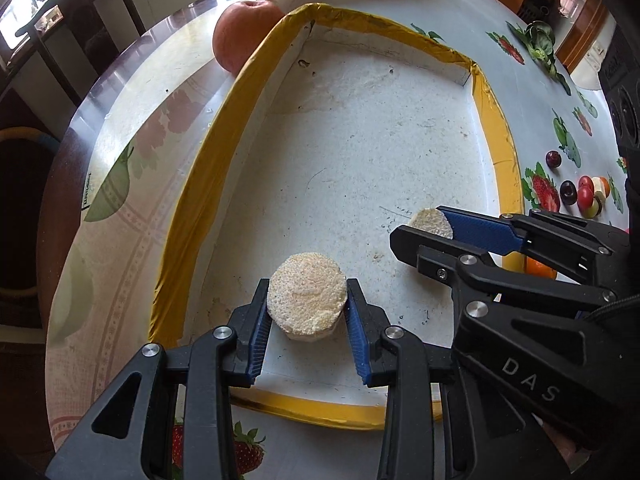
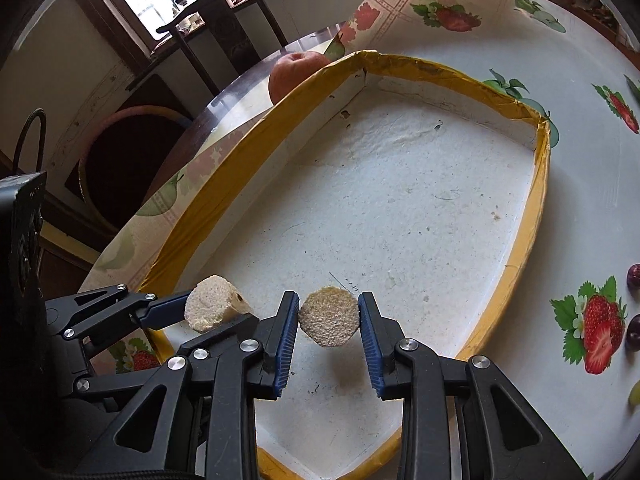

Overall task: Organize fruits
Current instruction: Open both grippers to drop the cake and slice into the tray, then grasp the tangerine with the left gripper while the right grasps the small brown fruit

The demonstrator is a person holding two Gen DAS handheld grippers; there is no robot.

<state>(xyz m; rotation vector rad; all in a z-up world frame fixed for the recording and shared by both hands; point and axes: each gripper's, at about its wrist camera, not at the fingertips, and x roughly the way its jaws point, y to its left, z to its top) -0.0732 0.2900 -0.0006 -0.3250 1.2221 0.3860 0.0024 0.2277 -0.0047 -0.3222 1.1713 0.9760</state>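
Left tool (image 1: 307, 312): pinching a pale, grainy round slice (image 1: 306, 294) above the tray (image 1: 208, 168) (yellow-rimmed).
Right tool (image 2: 329, 322): pinching a similar slice (image 2: 328, 322).

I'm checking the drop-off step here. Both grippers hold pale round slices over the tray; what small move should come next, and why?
Probably lower both a little further, then open. The left gripper pinches its slice and the right gripper pinches its slice, which casts a shadow on the white floor of the yellow-rimmed tray, so it seems to hang above it.

The letters "DAS" stand in white on the black body of the right gripper (image 1: 430, 224).
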